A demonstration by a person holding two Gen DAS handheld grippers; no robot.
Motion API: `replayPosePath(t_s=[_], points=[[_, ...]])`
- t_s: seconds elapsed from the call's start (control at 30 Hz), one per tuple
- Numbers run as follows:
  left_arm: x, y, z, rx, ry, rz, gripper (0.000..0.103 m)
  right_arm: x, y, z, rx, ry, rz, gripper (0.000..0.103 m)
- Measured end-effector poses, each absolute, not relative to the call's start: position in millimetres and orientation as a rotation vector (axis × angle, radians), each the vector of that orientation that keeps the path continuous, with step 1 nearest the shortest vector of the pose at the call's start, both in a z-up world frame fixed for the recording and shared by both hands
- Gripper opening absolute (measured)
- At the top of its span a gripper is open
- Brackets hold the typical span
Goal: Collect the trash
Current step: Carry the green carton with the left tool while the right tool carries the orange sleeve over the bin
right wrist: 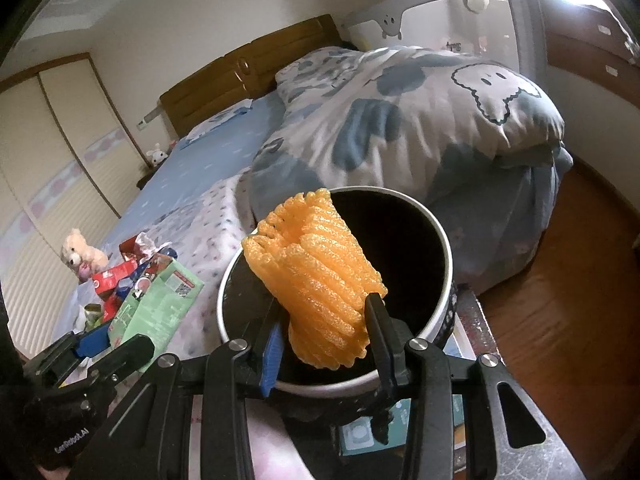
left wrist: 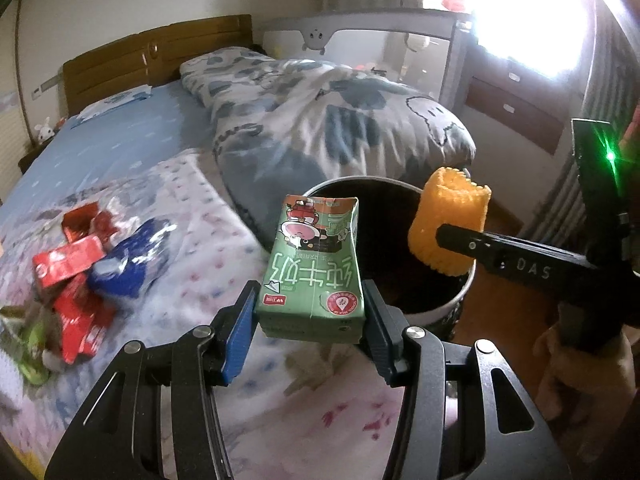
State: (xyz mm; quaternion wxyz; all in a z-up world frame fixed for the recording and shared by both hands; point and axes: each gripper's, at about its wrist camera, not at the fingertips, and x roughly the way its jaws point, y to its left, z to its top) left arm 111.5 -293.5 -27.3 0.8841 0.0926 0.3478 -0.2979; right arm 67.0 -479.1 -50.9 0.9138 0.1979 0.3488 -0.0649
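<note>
My left gripper [left wrist: 310, 312] is shut on a green milk carton [left wrist: 314, 268], held upright just left of the round dark bin [left wrist: 436, 308] that stands beside the bed. The same green milk carton [right wrist: 154, 304] shows at the lower left of the right wrist view. My right gripper [right wrist: 324, 332] is shut on an orange foam fruit net [right wrist: 316, 276], which hangs over the bin's mouth [right wrist: 400, 248]. In the left wrist view the orange net [left wrist: 450, 220] sits at the bin's right rim, pinched by the right gripper [left wrist: 452, 240].
Red, blue and green wrappers [left wrist: 80, 276] lie in a heap on the bed sheet [left wrist: 180, 208]. A rumpled quilt [left wrist: 328, 120] lies behind the bin. A teddy bear [right wrist: 82, 254] sits at the bed's far edge. Wooden floor [right wrist: 560, 320] stretches to the right.
</note>
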Motion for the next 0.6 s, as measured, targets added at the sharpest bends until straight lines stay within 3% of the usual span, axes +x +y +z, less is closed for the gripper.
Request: replayPosePath(t_s=[0.6], points=[[130,-329,-37,0.233,0.767,-0.639,0.049,85,-504,-61,0.466,0.749,-0.134,0.04]])
